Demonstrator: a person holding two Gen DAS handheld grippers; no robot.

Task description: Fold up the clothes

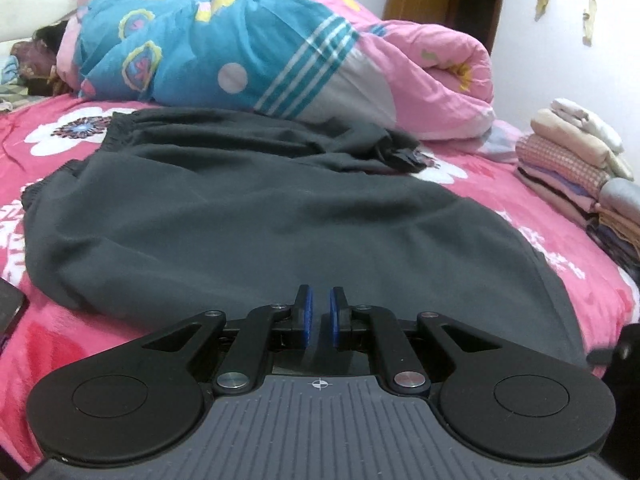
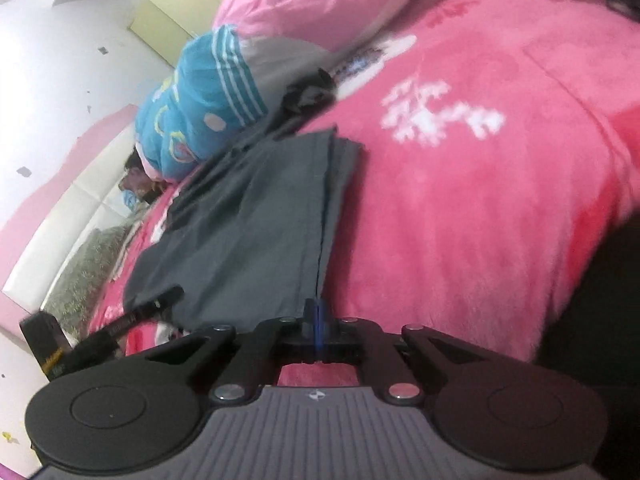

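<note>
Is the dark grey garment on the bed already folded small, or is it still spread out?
Mostly spread out: the dark grey garment covers a wide area of the pink bedspread, though stacked edges in the right wrist view suggest one fold.

Black linkage gripper (image 1: 320,306), blue pads (image 1: 307,312), grey ribbed body

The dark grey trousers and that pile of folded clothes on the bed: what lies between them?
Only bare pink flowered bedspread lies between the dark grey trousers and the pile of folded clothes, seen in the left wrist view.
</note>
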